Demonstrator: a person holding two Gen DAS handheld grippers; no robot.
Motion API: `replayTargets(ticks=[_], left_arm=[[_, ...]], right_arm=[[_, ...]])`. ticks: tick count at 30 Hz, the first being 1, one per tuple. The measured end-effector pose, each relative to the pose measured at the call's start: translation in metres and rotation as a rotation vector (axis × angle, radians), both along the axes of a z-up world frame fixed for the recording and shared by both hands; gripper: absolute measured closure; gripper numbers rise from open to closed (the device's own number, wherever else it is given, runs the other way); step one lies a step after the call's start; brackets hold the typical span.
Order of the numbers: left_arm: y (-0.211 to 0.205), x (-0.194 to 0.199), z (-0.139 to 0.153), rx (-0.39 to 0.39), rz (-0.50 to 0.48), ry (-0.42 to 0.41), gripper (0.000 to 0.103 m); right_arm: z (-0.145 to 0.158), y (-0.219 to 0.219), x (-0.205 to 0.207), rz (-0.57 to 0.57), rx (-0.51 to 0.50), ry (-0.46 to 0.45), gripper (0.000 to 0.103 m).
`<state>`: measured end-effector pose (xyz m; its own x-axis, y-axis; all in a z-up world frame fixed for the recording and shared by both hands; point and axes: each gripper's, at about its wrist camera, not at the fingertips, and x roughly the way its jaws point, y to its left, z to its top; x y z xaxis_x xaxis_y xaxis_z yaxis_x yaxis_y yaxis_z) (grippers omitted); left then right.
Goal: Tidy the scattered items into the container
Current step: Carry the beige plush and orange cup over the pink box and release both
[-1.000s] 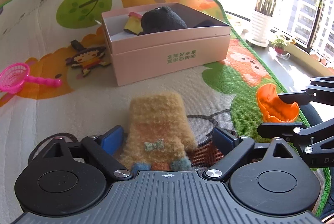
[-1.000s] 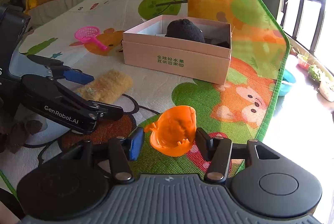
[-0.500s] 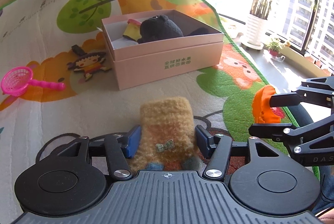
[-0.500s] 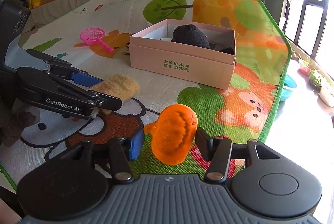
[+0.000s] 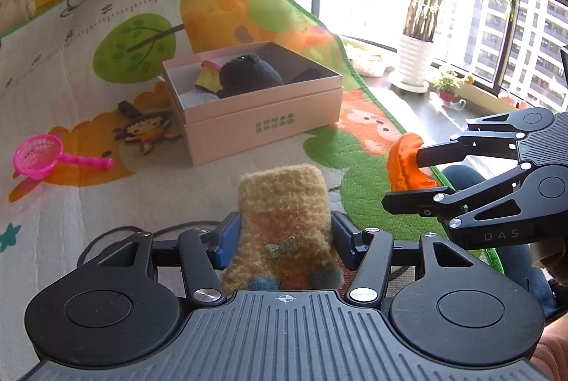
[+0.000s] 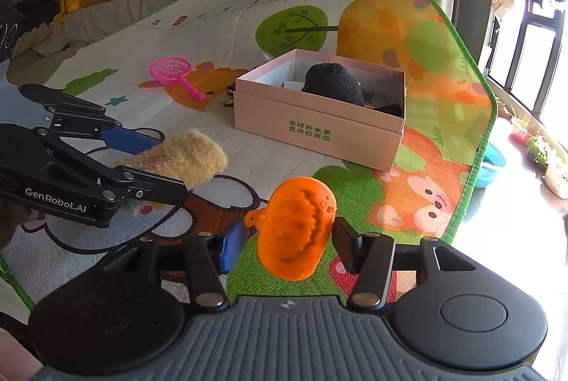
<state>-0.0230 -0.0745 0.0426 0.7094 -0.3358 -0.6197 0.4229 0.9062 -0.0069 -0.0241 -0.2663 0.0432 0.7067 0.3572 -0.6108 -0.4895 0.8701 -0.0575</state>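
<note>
The left gripper (image 5: 284,235) clamps the fuzzy tan knitted mitten (image 5: 284,221); the right gripper (image 6: 289,240) clamps the orange ridged plastic toy (image 6: 294,228). The open pink cardboard box (image 5: 262,118) lies at twelve o'clock, slightly nearer the left.

1. The glove (image 5: 282,203) looked like fuzzy tan knitted cloth, with blue woolly tips
2. The orange toy (image 6: 296,228) was smooth, slightly translucent plastic with moulded ridges
3. The pink box (image 5: 262,118) seemed matt card, printed with green characters
4. The black toy (image 5: 250,74) inside it was soft, matt plush
5. The play mat (image 5: 88,203) had a fine woven texture under its printed cartoons
6. The pink scoop (image 5: 39,155) was glossy meshed plastic
</note>
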Motion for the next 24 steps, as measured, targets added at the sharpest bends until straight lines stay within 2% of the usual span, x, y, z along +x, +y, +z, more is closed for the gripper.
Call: replayTargets(ticks=[4, 9, 13, 18, 24], left_arm=[[0.000, 0.001, 0.002, 0.007, -0.007, -0.014, 0.043], [-0.001, 0.008, -0.003, 0.012, 0.005, -0.013, 0.043], [-0.001, 0.028, 0.001, 0.034, 0.010, -0.049, 0.043], [0.002, 0.082, 0.021, 0.043, 0.026, -0.129, 0.043], [-0.003, 0.161, 0.041, 0.002, 0.071, -0.197, 0.041]], right_arm=[[0.002, -0.001, 0.002, 0.009, 0.005, 0.018, 0.049], [0.000, -0.007, 0.008, 0.002, 0.037, 0.082, 0.049], [0.014, -0.013, 0.027, 0.002, 0.049, 0.081, 0.049], [0.052, -0.019, 0.089, -0.018, 0.091, 0.051, 0.049], [0.085, -0.009, 0.194, -0.071, 0.172, 0.005, 0.049]])
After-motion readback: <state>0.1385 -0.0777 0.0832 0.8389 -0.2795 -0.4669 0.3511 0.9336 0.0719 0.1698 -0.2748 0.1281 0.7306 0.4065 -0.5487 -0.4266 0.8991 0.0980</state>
